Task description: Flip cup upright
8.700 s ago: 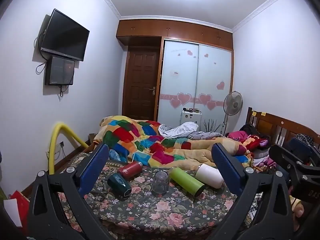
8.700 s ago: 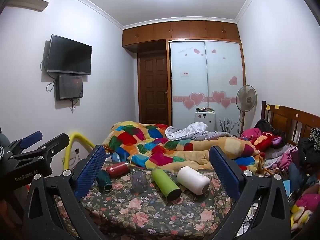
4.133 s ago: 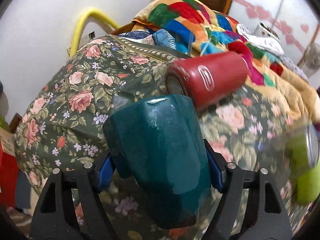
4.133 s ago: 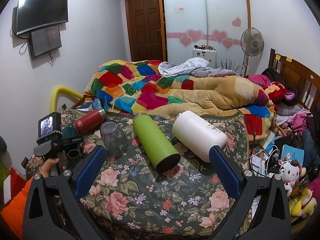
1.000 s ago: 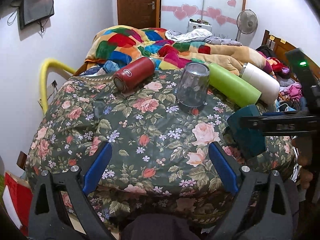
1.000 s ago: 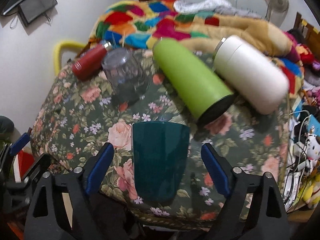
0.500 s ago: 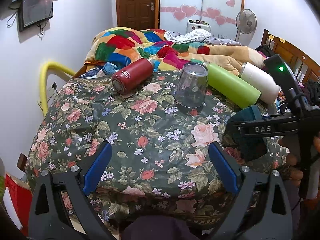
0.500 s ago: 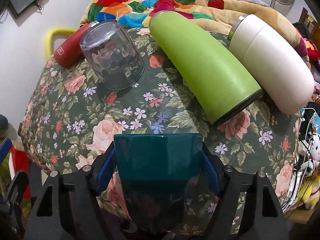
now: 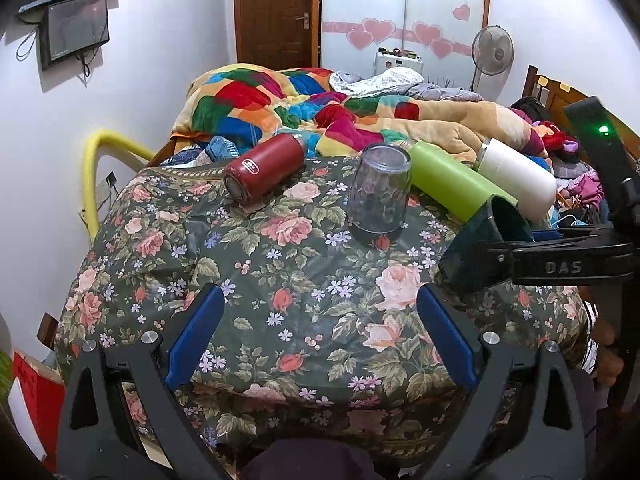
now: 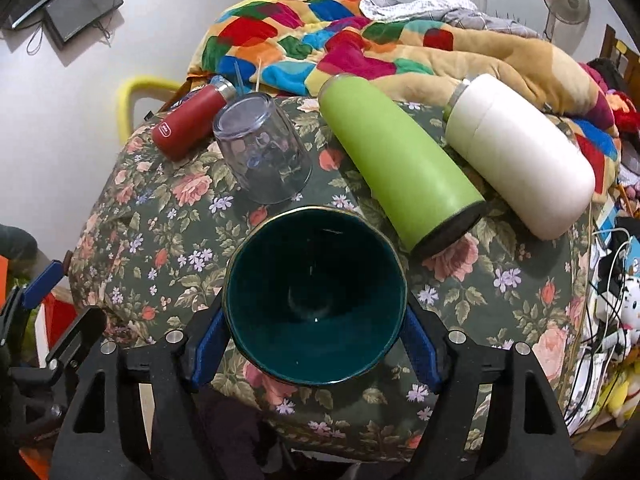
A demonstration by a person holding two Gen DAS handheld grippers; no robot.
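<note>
Teal cup [image 10: 316, 300] in right claw [image 10: 314, 334] marked "DAS", mouth toward camera

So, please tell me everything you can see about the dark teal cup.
The dark teal cup looks like glossy glazed ceramic, flaring from a narrow base to a wide, thinly edged rim. It seems empty inside. The right gripper clamps it on both sides with its blue pads. In the left wrist view the cup is tilted, mouth up and away, above the floral cloth; contact with it is unclear.
</note>
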